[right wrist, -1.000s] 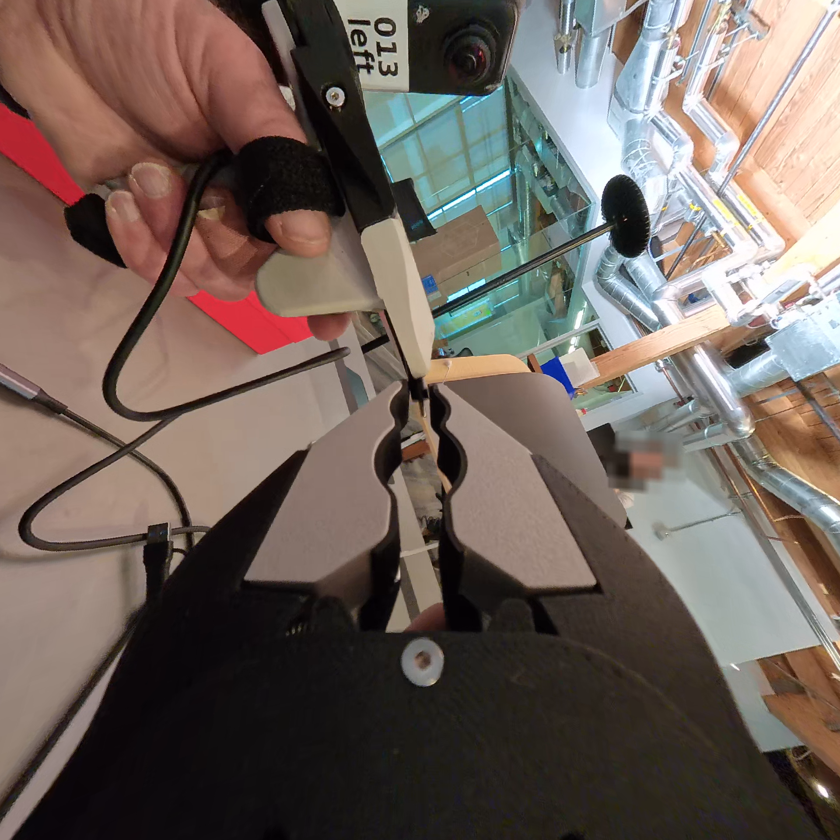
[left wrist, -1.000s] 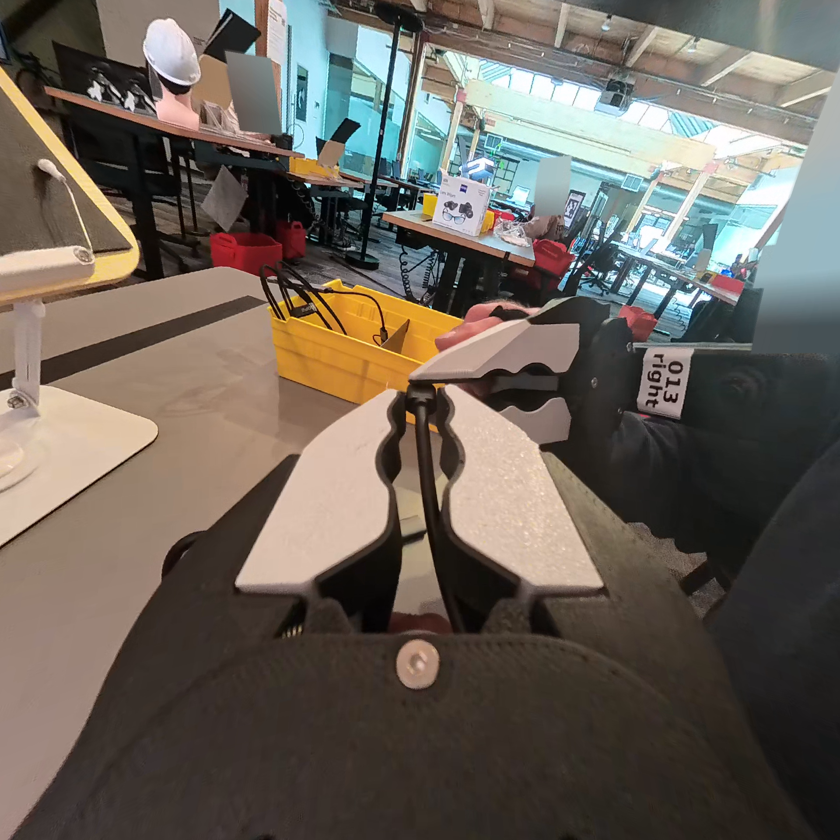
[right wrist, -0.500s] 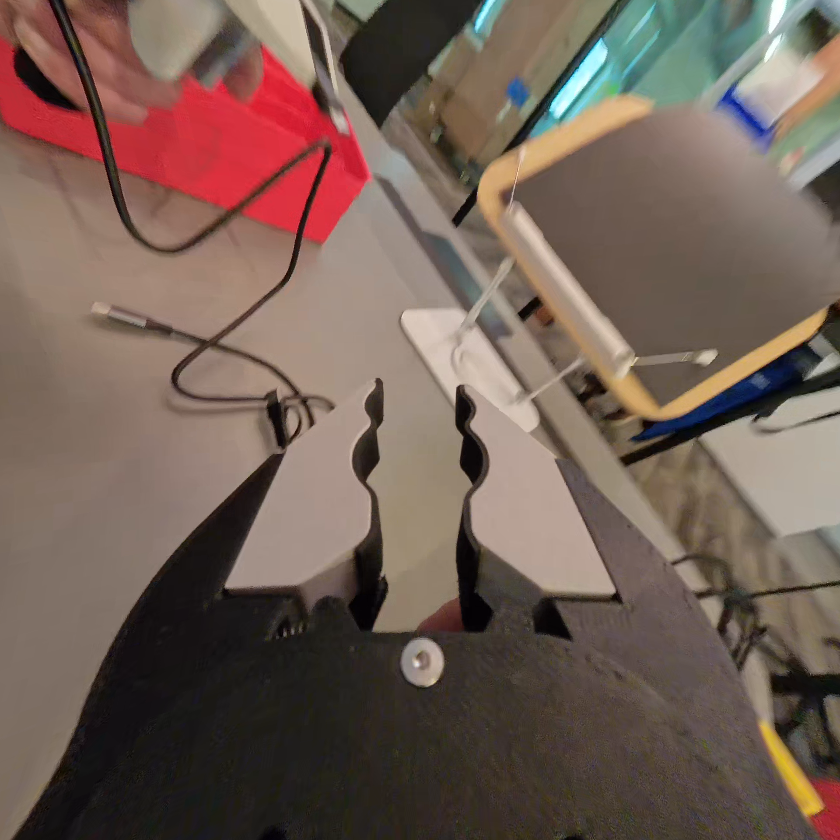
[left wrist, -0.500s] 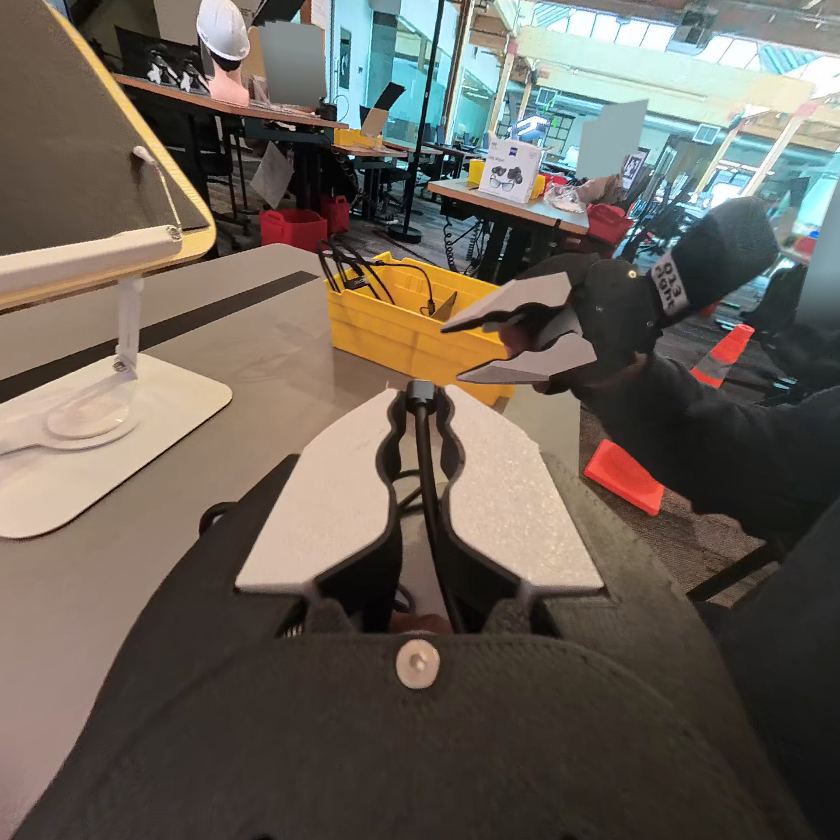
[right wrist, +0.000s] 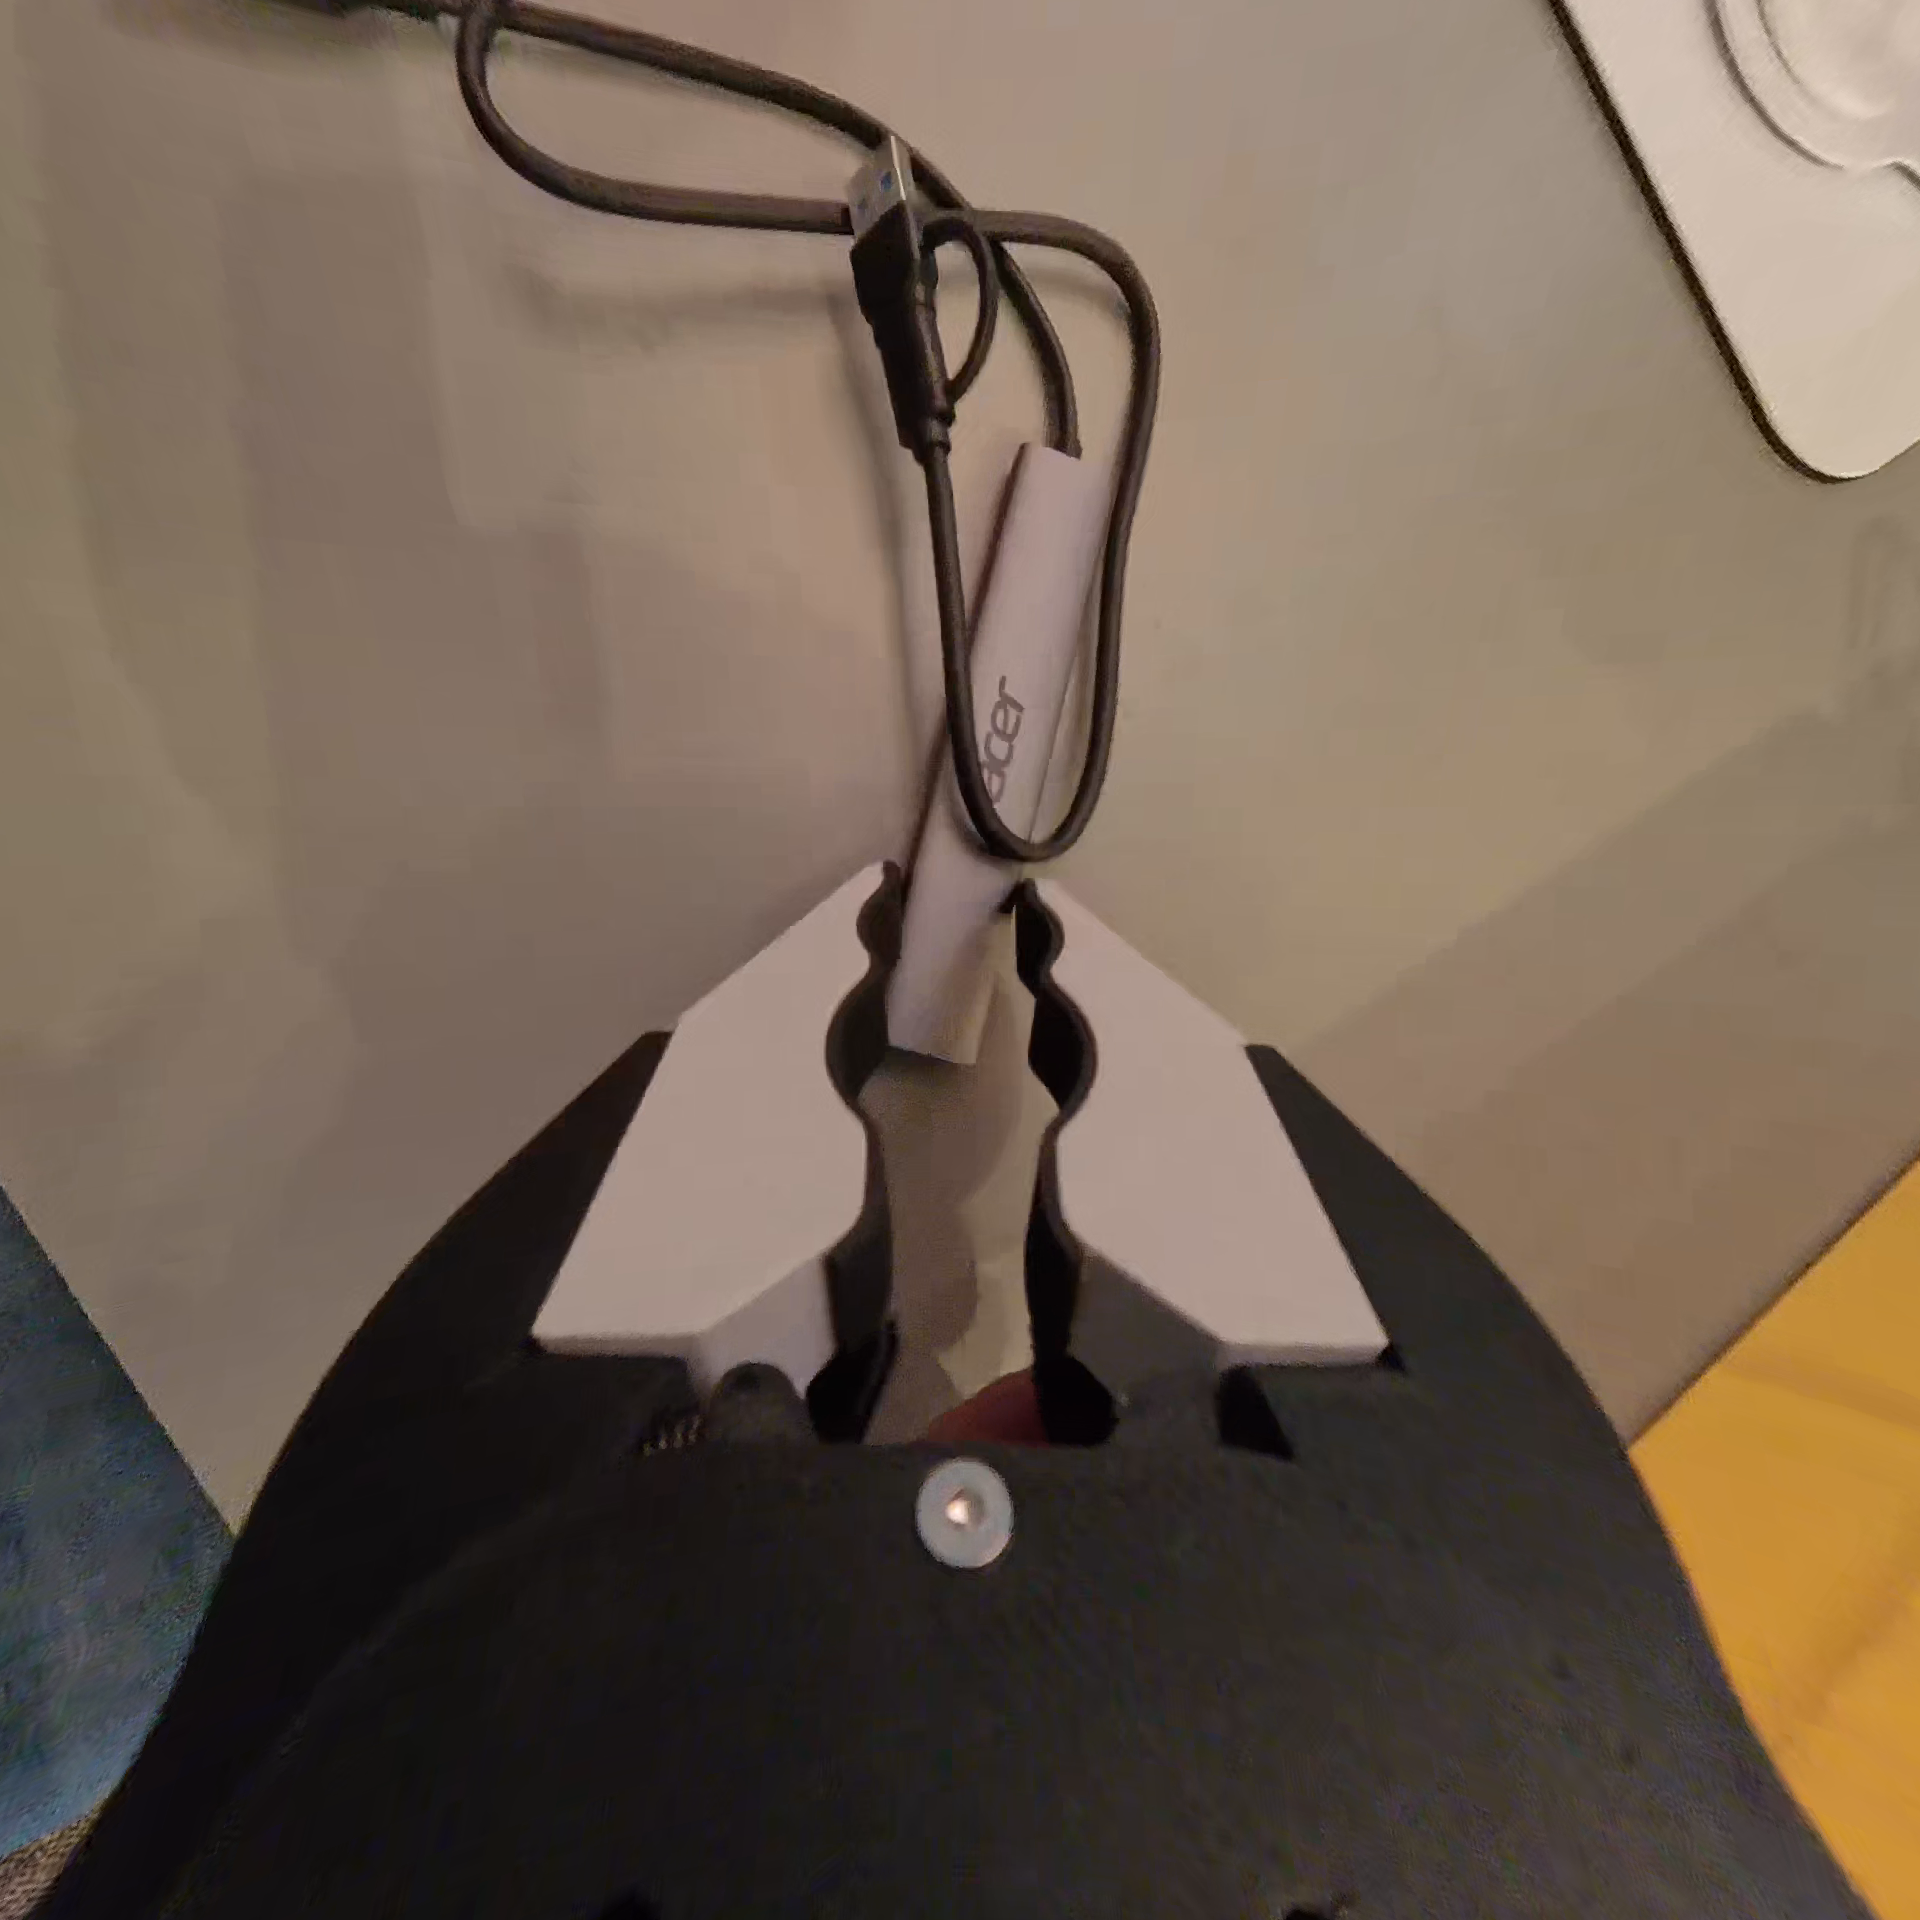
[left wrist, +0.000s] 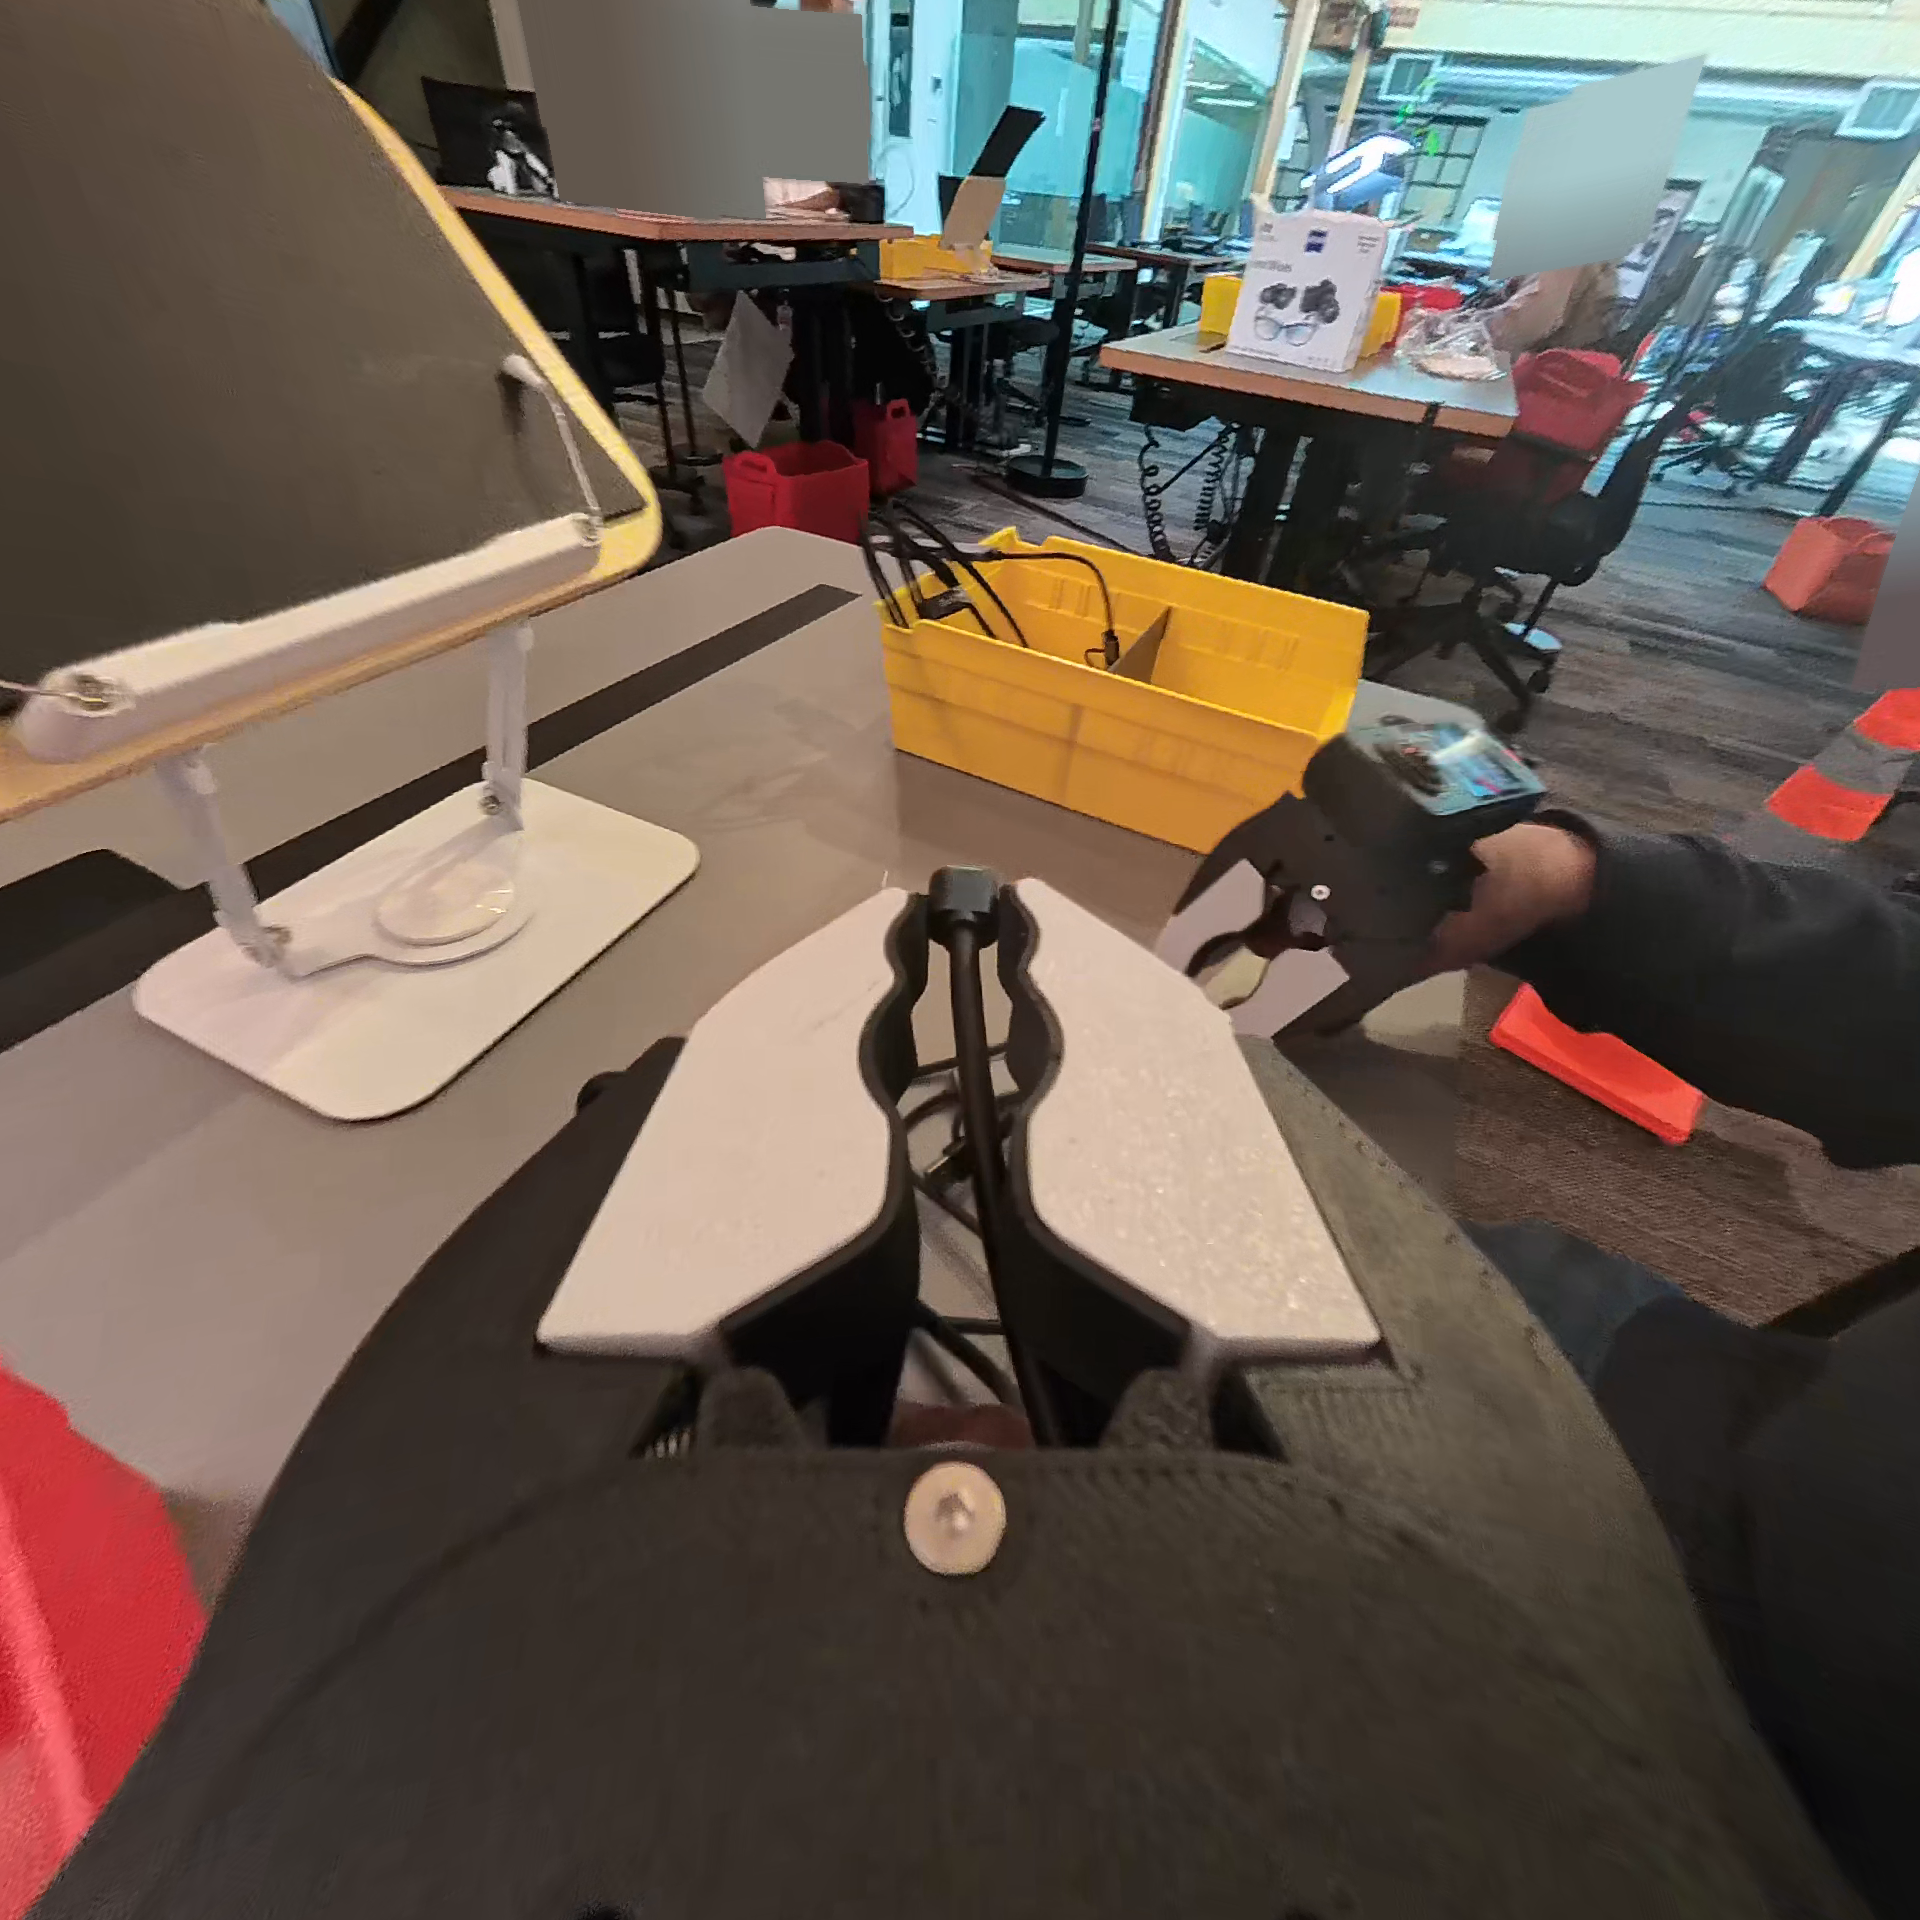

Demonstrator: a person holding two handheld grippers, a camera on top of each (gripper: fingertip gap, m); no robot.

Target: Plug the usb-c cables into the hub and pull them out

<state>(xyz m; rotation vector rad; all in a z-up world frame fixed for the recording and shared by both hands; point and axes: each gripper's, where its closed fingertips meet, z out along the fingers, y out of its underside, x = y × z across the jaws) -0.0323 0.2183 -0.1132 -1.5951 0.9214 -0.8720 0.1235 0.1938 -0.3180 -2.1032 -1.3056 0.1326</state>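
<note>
My left gripper [left wrist: 961, 899] is shut on a black USB-C cable [left wrist: 977, 1081]. The cable's plug end sticks out at the fingertips, and the gripper is held above the grey table [left wrist: 727, 769]. My right gripper [right wrist: 956, 894] points down at the table, open. Its jaws closely straddle the near end of a silver stick-shaped hub [right wrist: 1029, 623] lying flat. A black cable [right wrist: 1122, 436] with a USB-A plug [right wrist: 888, 203] loops over and around the hub. The right gripper also shows in the left wrist view [left wrist: 1278, 945], low at the table's right edge.
A white stand [left wrist: 416, 935] holding a dark board is at the left, and its base also shows in the right wrist view [right wrist: 1766, 208]. A yellow bin [left wrist: 1122, 717] with cables is at the back. A red object [left wrist: 62, 1610] is at the near left. The table's edge is just right of the hub. My right fingertips sit around 25 cm from my left ones.
My right gripper left the cable end it pinched beside the left gripper, opened, and swung down over the hub. The left gripper kept hold of its cable and tilted down.
</note>
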